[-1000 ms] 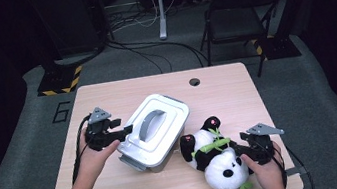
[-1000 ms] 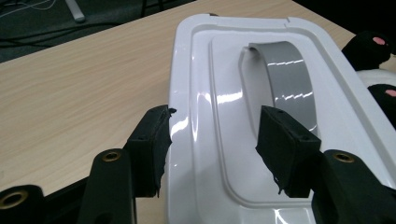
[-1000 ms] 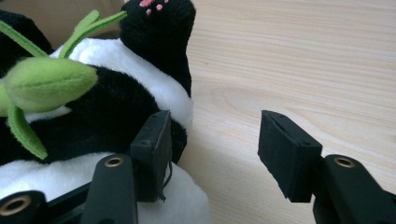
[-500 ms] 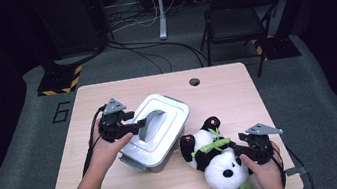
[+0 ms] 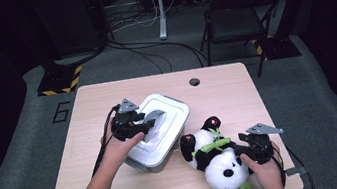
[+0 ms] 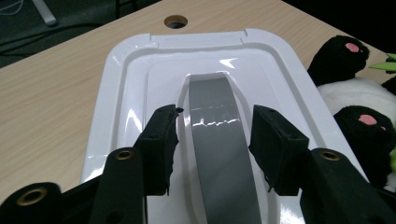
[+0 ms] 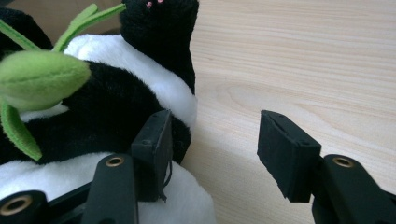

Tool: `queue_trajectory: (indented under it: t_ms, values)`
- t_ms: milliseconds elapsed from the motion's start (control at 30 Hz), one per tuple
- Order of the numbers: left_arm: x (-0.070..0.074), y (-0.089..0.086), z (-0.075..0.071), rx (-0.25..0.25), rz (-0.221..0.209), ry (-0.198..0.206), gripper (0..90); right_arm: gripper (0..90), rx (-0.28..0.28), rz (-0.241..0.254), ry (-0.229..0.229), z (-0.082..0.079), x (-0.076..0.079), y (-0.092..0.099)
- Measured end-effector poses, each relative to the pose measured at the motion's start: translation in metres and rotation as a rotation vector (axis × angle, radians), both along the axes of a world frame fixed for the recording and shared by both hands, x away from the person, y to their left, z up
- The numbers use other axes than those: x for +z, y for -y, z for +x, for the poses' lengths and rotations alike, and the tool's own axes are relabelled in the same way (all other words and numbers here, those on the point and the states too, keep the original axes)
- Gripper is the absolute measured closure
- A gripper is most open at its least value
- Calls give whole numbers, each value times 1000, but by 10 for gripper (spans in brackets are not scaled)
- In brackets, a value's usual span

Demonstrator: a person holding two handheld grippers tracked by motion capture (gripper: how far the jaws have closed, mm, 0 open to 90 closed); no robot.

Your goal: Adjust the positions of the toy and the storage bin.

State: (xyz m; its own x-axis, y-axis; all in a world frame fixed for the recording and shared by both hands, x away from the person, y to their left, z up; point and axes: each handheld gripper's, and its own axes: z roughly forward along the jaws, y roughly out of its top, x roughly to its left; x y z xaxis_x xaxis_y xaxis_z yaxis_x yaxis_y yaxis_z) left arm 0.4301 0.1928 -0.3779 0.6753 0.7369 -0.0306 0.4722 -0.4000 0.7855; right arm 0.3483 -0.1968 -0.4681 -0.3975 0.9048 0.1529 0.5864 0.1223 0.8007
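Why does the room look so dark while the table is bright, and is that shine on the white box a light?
High view: light falls on the table, the room behind stays dim. Left gripper view: the white box and its grey handle carry bright glare streaks from lamps overhead. Right gripper view: the green leaf on the toy panda is soft, too close for focus.

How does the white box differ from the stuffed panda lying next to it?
The white box is hard, glossy and rectangular, with a grey handle set into its lid; the panda is soft, rounded and furry. The box is plain white and grey, while the panda is black and white with green leaves. Both lie on the wooden table, each with a gripper at it.
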Motion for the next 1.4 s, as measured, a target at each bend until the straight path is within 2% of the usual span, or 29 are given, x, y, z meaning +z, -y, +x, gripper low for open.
queue_trajectory:
  t_ms: [100, 167, 267, 400, 633, 933, 1000, 1400]
  values:
    - [-3, 0, 0, 2, -5, 2, 574, 441, 0, 1, 0, 0, 0, 0]
    - [-5, 0, 0, -11, -27, -9, 611, 441, 0, -2, 0, 0, 0, 0]
    - [-4, -1, 0, -16, -20, -3, 616, 441, 0, -2, 1, 1, -1, 0]
    - [-5, -3, -3, -19, -47, -26, 633, 441, 1, -3, 1, 1, -1, 0]
    - [-2, -3, -16, -47, -5, -25, 650, 442, 1, 0, -1, 1, -1, 0]
    - [-3, -9, -27, -43, -8, -27, 651, 441, 4, -1, -2, 1, -1, -1]
    - [-4, -11, -30, -37, -27, -30, 652, 441, 6, -3, 0, 1, -1, -1]
    - [0, -11, -27, -40, -32, -46, 659, 437, 5, -3, -1, 1, -1, -1]
